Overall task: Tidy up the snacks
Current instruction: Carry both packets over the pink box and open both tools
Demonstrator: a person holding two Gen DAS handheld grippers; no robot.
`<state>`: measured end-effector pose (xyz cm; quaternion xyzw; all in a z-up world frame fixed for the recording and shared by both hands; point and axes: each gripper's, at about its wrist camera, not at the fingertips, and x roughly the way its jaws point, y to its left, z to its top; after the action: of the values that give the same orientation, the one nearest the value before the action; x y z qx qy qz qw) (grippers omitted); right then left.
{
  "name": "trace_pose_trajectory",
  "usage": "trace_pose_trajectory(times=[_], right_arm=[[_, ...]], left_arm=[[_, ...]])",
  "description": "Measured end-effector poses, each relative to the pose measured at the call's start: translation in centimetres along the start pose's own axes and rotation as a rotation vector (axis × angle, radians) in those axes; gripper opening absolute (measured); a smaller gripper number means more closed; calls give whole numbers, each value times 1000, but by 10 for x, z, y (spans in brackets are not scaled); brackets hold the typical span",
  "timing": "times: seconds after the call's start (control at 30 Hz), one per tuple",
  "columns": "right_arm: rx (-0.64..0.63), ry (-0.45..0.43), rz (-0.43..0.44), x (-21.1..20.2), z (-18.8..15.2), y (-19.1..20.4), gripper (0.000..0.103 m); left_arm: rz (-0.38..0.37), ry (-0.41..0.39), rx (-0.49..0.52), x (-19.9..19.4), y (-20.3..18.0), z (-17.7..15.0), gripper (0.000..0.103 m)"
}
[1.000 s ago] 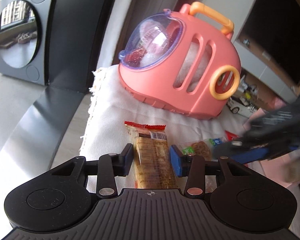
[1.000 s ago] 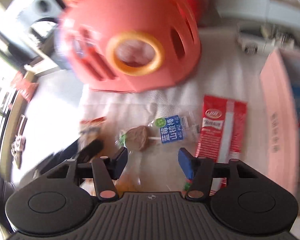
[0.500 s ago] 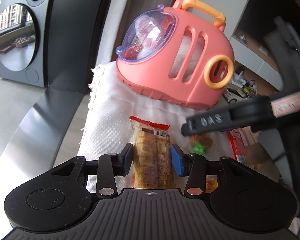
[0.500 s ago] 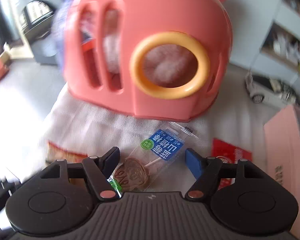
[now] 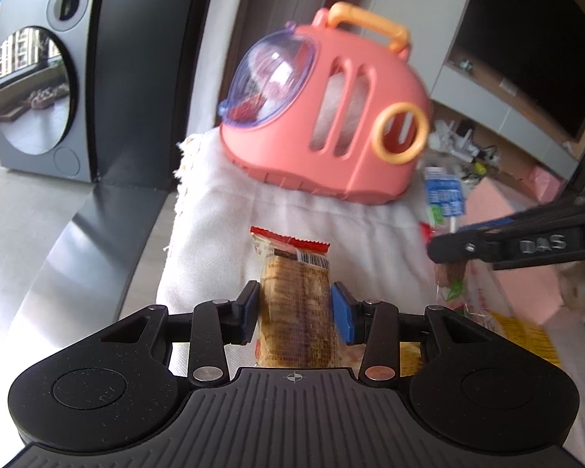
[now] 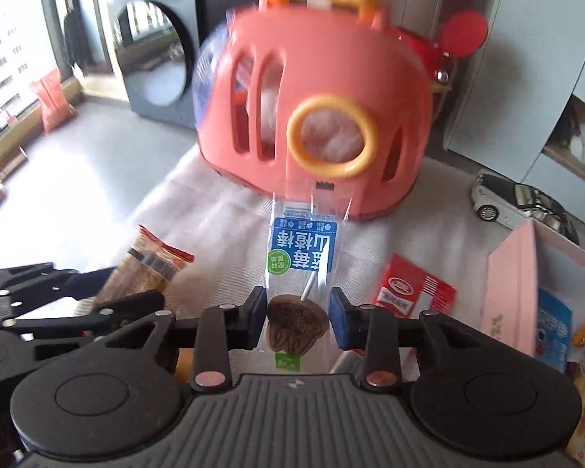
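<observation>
A biscuit pack (image 5: 292, 257) with a red top seam sits between the blue pads of my left gripper (image 5: 294, 308), whose jaws are closing and press on both its sides. In the right wrist view the same pack (image 6: 152, 269) tilts up off the white cloth (image 5: 222, 202). My right gripper (image 6: 296, 312) is closing on a brown lollipop (image 6: 298, 323) in a clear wrapper. Its blue label (image 6: 304, 249) stands up off the cloth. The pink carrier case (image 5: 331, 124) with an orange handle and a clear dome stands behind both snacks.
A red sachet (image 6: 409, 288) lies on the cloth right of the lollipop. An open pink box (image 6: 511, 288) holding more packets stands at the right, with a toy car (image 6: 518, 199) behind it. A grey washing machine (image 5: 35, 89) stands on the floor at far left.
My right gripper swung over the lollipop, rolled upright, closed its wide jaws on it and raised it off the cloth. The left gripper stayed around the biscuit pack and drifted back a little.
</observation>
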<state>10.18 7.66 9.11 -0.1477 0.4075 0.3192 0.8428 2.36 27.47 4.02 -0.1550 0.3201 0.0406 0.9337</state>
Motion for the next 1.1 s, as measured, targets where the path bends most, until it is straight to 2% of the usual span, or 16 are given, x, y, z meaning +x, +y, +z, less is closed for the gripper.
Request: trace_pose_trajectory(times=[0.1,0.23,0.33,0.4,0.47,0.63,0.73,0.8,0.83,0.87,0.97,1.1], right_arm=[[33,-22,59,-30,-13,-9,34],[61,-81,113,-72,-45,-28,33],[82,-116,147,-102,-65,-41,32],[99,-124,158,-115,-85,-51,32],[97,-131,143,-120,-111,-58,32],[91,-107,84,-135,-170,-76,33],[76,-86,36,-147,-203,-87,36],[63,-77,-21,-155,-222,-94,44],[55,-73,-36,-158,-231,-97,53],[48,-74,-45,-163,-238,-100,57],[27,-68,-33,-176,-256,-104,59],[-6,-61,38,-187,-271,-104,60]], left_arm=[[-70,-27,-51,-16,2,0,44],[-99,-89,-71,-40,-2,4,44],[-149,-112,-71,-60,-19,10,44],[-186,-110,-34,-71,-41,11,44],[-237,-89,11,-79,-69,2,44],[-380,54,111,-74,-143,-46,44],[-379,117,173,-65,-174,-73,44],[-376,152,194,-57,-188,-83,44],[-377,169,198,-53,-192,-86,44],[-372,181,205,-50,-195,-89,44],[-321,199,251,-38,-200,-94,44],[-287,228,278,-36,-203,-105,44]])
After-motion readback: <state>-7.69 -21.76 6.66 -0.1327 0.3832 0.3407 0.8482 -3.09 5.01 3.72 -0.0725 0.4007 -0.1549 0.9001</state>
